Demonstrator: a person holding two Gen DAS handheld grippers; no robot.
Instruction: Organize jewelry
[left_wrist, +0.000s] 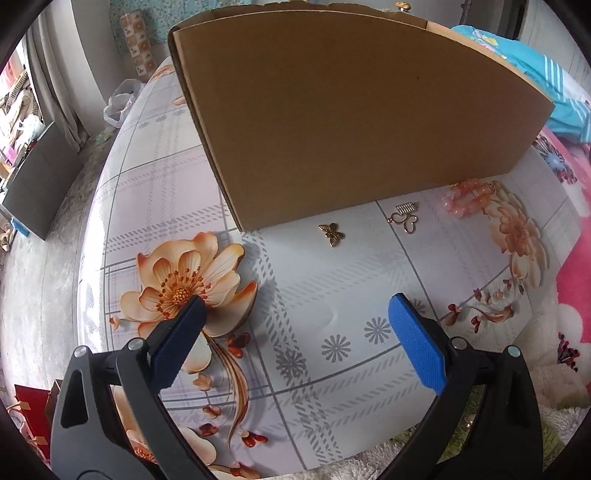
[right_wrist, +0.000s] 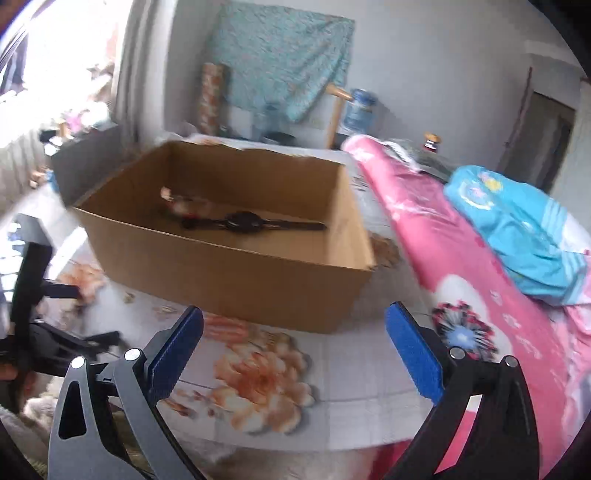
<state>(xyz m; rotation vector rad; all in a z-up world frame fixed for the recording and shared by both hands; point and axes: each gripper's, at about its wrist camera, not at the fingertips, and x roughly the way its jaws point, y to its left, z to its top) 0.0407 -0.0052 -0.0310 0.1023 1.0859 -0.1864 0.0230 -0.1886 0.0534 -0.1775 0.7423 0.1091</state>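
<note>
left gripper (left_wrist: 295, 310): my fingers are spread wide, nothing between them, hovering low over the floral tablecloth (left_wrist: 314, 295).
right gripper (right_wrist: 293, 325): fingers apart too, empty, held higher and looking down into the box.
cardboard box (left_wrist: 351, 122): open top, sits on the cloth at the far side of my left fingers.
box contents: black watch (right_wrist: 243, 221) lies flat on the box floor; a pale beaded piece (right_wrist: 181, 203) sits at its left end, too blurred to tell if they touch.
butterfly charm (left_wrist: 331, 233): gold, on the cloth just near of the box wall.
heart pendant (left_wrist: 404, 218): outline shape, right of the butterfly, apart from it.
pink bead bracelet (left_wrist: 469, 197): right of the pendant, close against the box's near right corner.
pink blanket (right_wrist: 461, 258): right of the table, blue garment (right_wrist: 517, 229) on it.
</note>
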